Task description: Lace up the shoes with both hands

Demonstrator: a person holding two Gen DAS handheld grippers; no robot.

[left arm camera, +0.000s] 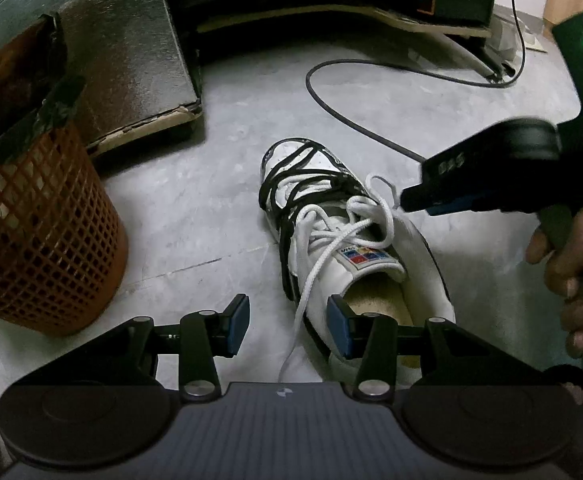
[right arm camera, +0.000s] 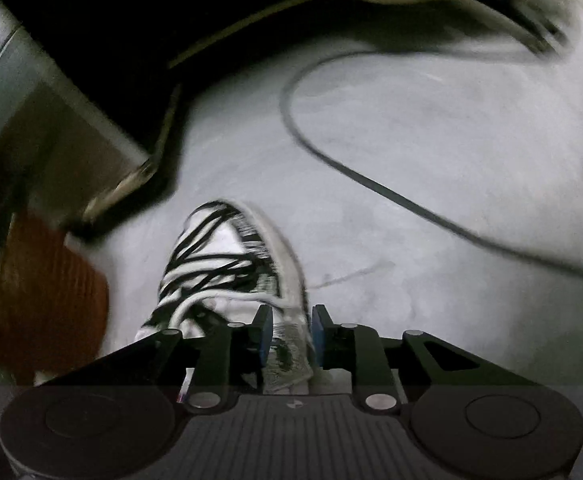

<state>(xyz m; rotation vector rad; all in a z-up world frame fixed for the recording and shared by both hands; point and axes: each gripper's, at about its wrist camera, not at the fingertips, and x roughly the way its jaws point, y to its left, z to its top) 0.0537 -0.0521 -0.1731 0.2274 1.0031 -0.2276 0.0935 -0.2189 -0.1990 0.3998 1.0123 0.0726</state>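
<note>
A white shoe with black stripes lies on the grey floor, toe pointing away. Its white lace is loosely threaded, and one free end trails back between the fingers of my left gripper. That gripper is open and hovers over the shoe's heel opening, touching nothing. My right gripper comes in from the right, its tip beside a lace loop near the tongue. The right wrist view is blurred. There the right gripper has its pads a small gap apart above the shoe, with nothing clamped.
An orange mesh basket stands left of the shoe. Behind it lies a dark flat board. A black cable curves across the floor beyond the toe. A person's hand holds the right gripper's handle.
</note>
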